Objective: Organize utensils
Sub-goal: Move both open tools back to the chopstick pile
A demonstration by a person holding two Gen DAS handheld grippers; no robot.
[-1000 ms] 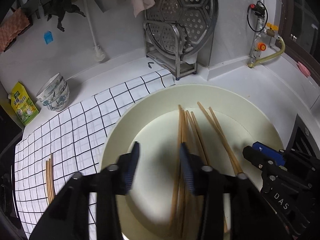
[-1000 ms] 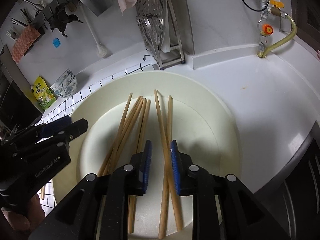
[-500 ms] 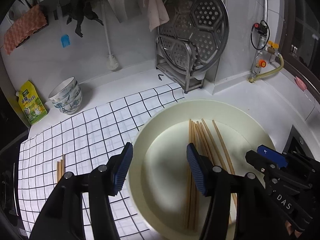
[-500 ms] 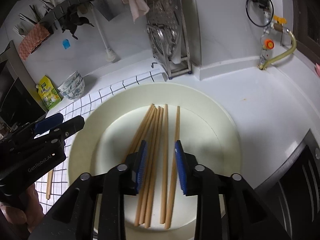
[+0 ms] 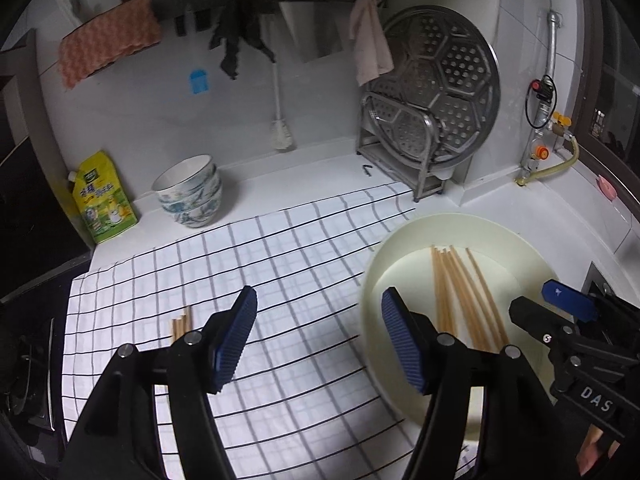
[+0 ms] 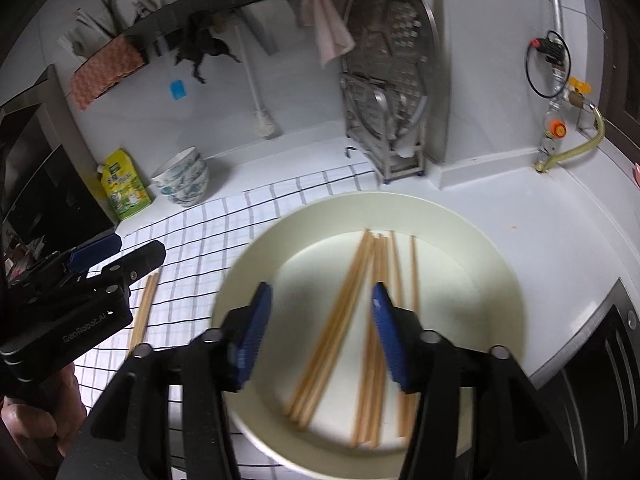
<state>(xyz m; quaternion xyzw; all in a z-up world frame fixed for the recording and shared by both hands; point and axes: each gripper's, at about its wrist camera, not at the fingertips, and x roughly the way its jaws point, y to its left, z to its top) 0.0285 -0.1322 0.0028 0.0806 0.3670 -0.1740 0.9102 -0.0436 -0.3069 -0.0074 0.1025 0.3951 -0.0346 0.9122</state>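
Several wooden chopsticks [image 6: 344, 320] lie loose in a wide cream basin [image 6: 280, 232]. My right gripper [image 6: 320, 332] hangs above them, its jaws opening, with nothing gripped between the blue pads. My left gripper [image 5: 318, 336] hovers over the checked cloth [image 5: 280, 248] just left of the basin [image 5: 372, 280], jaws also opening and empty. The basin's chopsticks [image 5: 452, 292] lie to its right. A few more chopsticks [image 5: 182, 324] rest on the cloth by its left finger, partly hidden by it. Each view shows the other gripper: the right gripper [image 5: 560, 312] and the left gripper [image 6: 100, 264].
Stacked patterned bowls [image 5: 190, 192] and a yellow pouch [image 5: 102, 200] stand at the back left. A metal rack with a round steamer plate [image 5: 432, 100] stands behind the basin. A gas valve and hose [image 5: 548, 152] are on the right wall, and a dark stove edge [image 6: 600, 360] is at the right.
Both grippers have lifted and drawn back from the basin, and the left one has shifted left over the cloth. The right jaws, earlier narrow around a chopstick, have spread wide, and the left jaws have widened too.
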